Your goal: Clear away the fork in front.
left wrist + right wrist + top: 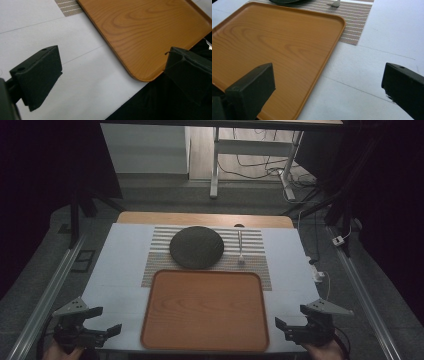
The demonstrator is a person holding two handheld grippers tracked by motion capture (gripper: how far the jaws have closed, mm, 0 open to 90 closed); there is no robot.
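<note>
The high view looks forward and down over the whole table (120,265) from the person's side. Each gripper view sits low and close at a near corner, facing inward; all three share the wooden tray (205,310) (150,32) (274,47).

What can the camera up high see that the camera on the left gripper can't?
The high view takes in the dark round plate, the fork beside it on the striped placemat, and both grippers, left gripper and right gripper, open at the near table edge. The left gripper view gives a close look between its own two wide-apart jaws at the tray's rounded near corner. Both show the wooden tray, a bit of the placemat and the white table cover.
</note>
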